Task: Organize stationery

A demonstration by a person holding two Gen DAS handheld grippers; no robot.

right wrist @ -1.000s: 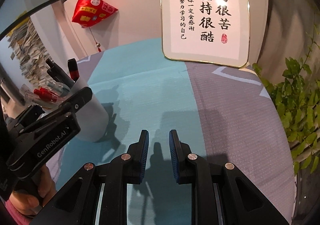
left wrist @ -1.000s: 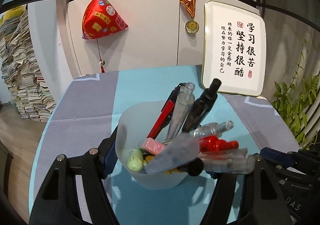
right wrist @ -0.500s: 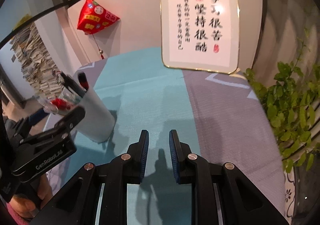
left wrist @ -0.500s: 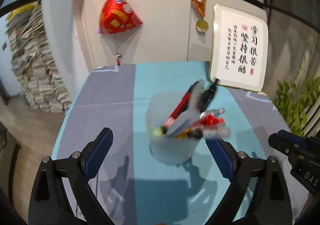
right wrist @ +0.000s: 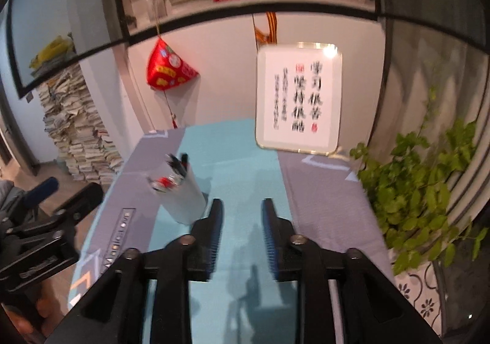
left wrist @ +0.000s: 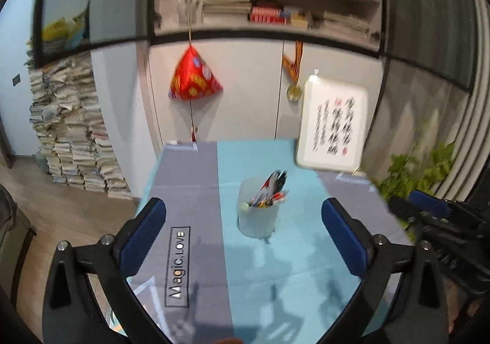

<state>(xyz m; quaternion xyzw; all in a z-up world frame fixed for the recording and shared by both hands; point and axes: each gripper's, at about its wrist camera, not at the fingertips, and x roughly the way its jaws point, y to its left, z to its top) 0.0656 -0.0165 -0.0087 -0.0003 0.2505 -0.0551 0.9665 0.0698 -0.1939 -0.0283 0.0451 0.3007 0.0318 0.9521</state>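
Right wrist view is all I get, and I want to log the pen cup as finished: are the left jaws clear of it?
Observer: Yes. The left gripper has just been opening; its jaws stand wide, and the pen cup stands upright ahead of them, untouched.
Operator: Anything in the cup besides pens?
Observer: From the left wrist view, a pale green bit sits at the near rim, too blurred to name.

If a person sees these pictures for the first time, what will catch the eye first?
Probably the translucent cup crowded with pens, standing alone on the blue and grey tablecloth. Behind it, a white calligraphy board leans at the table's back edge, and a red ornament hangs on the cabinet to its left.
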